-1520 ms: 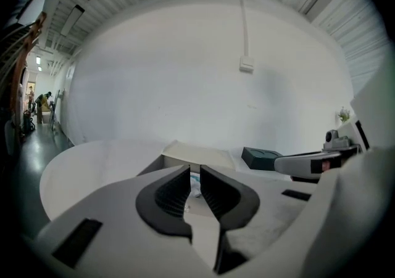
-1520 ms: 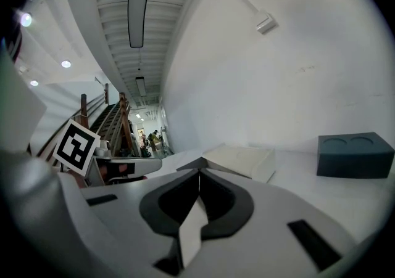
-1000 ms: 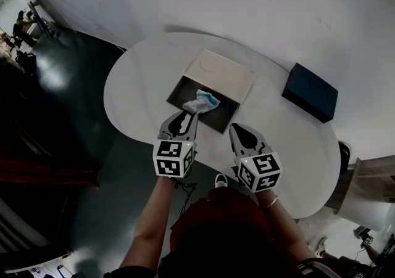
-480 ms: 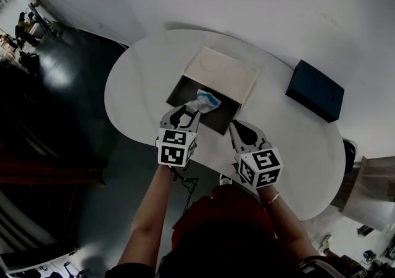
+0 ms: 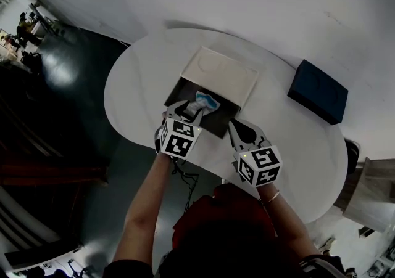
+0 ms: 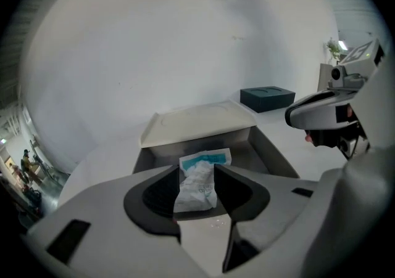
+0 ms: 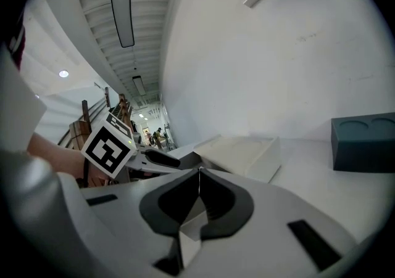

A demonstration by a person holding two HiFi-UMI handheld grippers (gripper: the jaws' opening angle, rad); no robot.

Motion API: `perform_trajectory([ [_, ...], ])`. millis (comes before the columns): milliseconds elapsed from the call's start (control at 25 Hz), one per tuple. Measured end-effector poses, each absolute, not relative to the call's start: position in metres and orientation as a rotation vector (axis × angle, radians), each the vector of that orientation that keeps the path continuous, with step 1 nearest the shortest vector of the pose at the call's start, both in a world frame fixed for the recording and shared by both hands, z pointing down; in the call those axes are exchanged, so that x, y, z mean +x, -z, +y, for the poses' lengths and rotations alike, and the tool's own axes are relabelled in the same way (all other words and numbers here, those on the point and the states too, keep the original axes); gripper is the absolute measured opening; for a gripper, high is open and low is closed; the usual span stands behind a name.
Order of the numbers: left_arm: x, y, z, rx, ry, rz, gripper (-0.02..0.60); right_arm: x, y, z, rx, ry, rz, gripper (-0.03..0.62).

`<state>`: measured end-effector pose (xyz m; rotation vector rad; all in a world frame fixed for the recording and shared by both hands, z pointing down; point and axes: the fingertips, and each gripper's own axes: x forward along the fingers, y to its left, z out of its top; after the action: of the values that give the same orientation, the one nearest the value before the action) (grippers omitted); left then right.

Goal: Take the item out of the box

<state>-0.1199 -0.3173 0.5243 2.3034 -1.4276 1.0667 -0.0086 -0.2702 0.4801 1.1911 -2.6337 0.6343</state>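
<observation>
**White surface, open box, packet between the left claw's jaws**

White and oval, the surface [image 5: 133,85] carries an open dark box [image 5: 217,121] with its cream lid [image 5: 222,76] folded back. A dark blue box [image 5: 318,92] lies well apart to the right. A crumpled white-and-teal packet [image 5: 201,102] stands inside the open box by its near wall. The left claw [image 6: 197,172] reaches over that wall, its jaws opening; the packet is between them, but the pads are not pressing on it. The right claw [image 7: 199,175] is near the box's right corner, jaws together and empty.
</observation>
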Motion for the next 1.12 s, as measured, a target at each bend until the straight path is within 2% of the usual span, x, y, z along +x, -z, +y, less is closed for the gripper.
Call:
perform_trajectory([
  [320,-0.107,-0.545,-0.328,2.331,-1.371,-1.199,0.170,-0.009,-0.490,-0.277,1.167,-0.679,-2.629,0.015],
  [680,-0.112,-0.564,-0.331,2.277,-1.587,-1.033,0.173,-0.004,-0.495,-0.281,1.189,-0.702,-2.609,0.015],
  [1120,-0.110,-0.582,-0.329,2.232,-1.691,-0.864,0.170,-0.002,-0.500,-0.283,1.188,-0.716,-2.594,0.015],
])
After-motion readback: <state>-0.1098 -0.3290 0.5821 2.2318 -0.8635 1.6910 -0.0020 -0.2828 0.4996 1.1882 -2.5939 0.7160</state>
